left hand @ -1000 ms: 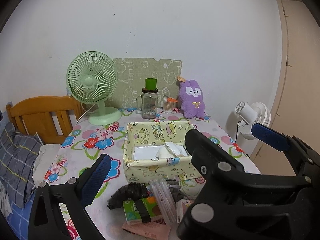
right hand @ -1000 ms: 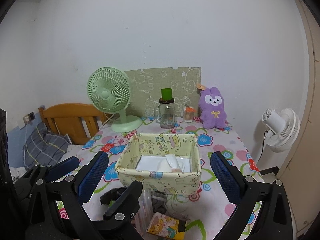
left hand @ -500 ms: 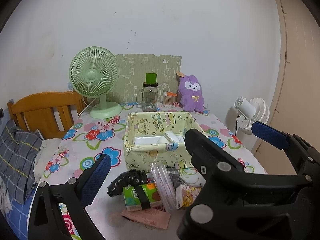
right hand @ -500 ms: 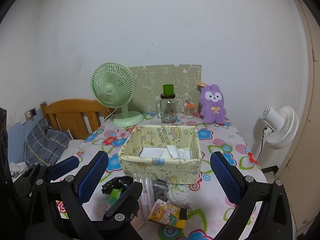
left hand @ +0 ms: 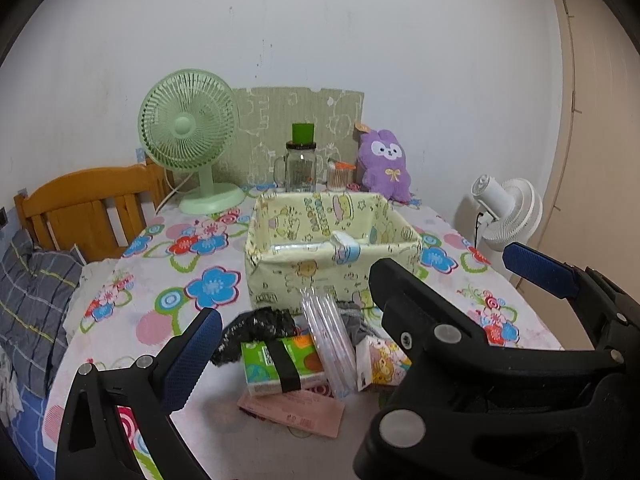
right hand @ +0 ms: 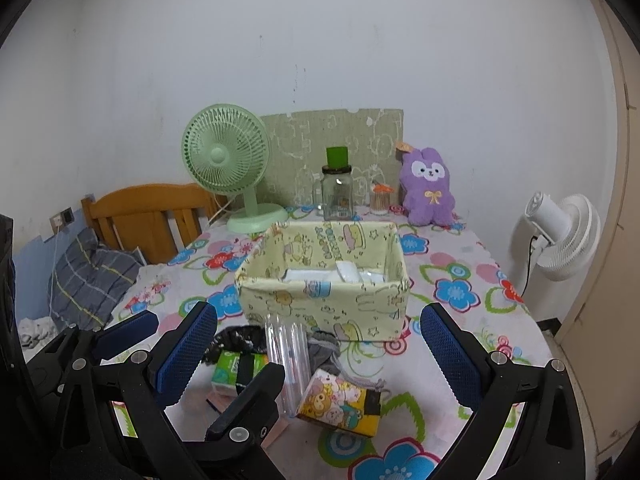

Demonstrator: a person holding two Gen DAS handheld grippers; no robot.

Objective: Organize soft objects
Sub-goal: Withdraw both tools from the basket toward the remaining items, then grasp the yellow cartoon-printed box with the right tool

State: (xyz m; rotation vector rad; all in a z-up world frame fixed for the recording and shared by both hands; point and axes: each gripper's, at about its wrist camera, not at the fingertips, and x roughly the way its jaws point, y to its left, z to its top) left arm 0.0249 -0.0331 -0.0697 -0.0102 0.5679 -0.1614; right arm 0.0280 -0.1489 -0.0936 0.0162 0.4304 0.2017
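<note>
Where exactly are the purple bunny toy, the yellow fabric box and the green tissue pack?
purple bunny toy (right hand: 429, 192), right wrist view, on its belly.
yellow fabric box (right hand: 320, 308), right wrist view, on its front wall.
green tissue pack (left hand: 262, 364), left wrist view, on its top face.

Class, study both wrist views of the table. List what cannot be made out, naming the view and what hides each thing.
- Box contents: both views, near wall hides all but some white packets.
- Pink packet: left view, green pack covers part; right view, almost all behind the left gripper.
- Grey cloth: both views, clear tube and cartoon pack cover it.
- Jar label: too small.
</note>
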